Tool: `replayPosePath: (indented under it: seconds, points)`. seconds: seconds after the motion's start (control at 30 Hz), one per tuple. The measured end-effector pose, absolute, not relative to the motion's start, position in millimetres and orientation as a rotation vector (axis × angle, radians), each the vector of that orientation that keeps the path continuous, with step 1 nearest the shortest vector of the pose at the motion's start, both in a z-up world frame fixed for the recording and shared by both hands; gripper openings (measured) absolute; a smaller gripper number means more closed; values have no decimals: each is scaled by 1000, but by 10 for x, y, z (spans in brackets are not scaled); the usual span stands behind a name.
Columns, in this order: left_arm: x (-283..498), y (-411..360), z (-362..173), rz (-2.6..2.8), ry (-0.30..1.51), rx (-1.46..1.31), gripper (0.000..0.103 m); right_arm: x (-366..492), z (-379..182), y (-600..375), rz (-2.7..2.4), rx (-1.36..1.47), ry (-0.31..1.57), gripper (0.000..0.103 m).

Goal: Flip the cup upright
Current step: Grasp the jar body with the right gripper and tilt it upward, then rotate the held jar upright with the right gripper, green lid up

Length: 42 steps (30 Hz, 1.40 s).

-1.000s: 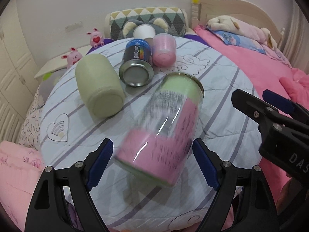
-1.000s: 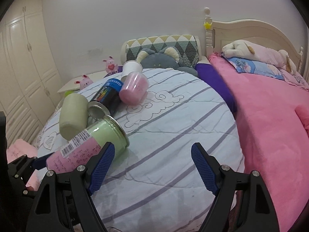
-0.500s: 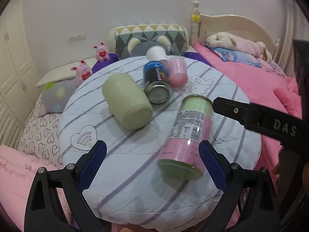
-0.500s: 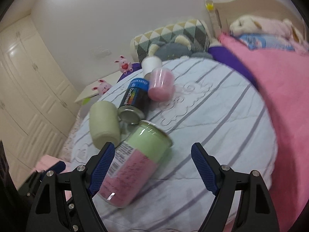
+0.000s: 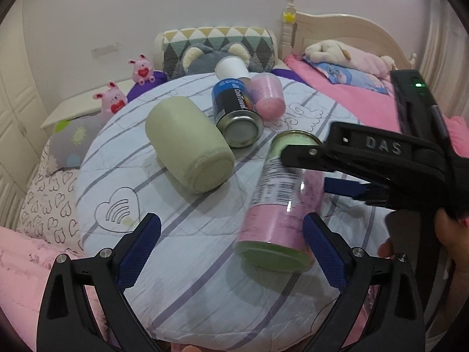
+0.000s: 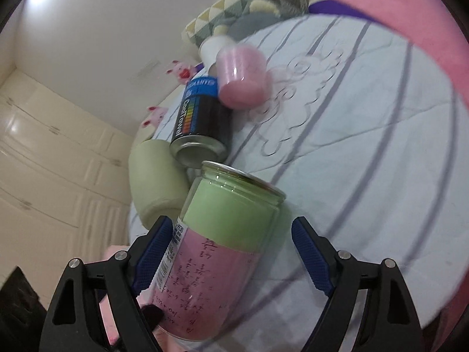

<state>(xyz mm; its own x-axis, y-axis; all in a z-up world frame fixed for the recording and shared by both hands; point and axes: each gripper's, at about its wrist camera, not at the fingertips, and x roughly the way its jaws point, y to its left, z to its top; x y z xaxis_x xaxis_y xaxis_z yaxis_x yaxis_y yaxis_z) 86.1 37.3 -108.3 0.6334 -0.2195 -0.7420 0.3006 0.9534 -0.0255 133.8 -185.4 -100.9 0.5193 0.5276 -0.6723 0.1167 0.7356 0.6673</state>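
A clear cup with a green and pink paper liner (image 5: 278, 205) lies on its side on the round striped table (image 5: 123, 158), base toward me in the left wrist view. In the right wrist view the cup (image 6: 217, 252) lies between the jaws of my open right gripper (image 6: 231, 249), its rim pointing away. In the left wrist view my right gripper (image 5: 310, 167) reaches in from the right, straddling the cup's upper half. My left gripper (image 5: 231, 249) is open, near the table's front edge; the cup's base lies just inside its right finger.
On the table behind the cup lie a pale green cup (image 5: 187, 143), a black and blue can (image 5: 237, 114), a pink cup (image 5: 268, 96) and a white cup (image 5: 231, 67). A pink bed (image 5: 366, 99) is on the right; cushions and plush toys are behind.
My right gripper has swung left and closed in until its open jaws straddle the green and pink cup. My left gripper has held roughly steady. The cup still lies on its side.
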Motion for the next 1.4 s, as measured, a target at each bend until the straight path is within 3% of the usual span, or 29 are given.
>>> replayPosePath:
  seconds: [0.17,0.33,0.87,1.4]
  points:
    - [906,379,-1093,-296,838,105,100,1505,-1158,-1798,353,818,1058,84]
    - [929,368,-1094,-289,839,111,100,1538,-1127,-1749,415,805,984,81]
    - [976,53,-993,-310,821,103,100,1146,-623,-1901,327,518,765,78]
    - [1101,-547,-1038,-342,787,158,100,1013,-493,-2154,134,183,552,78]
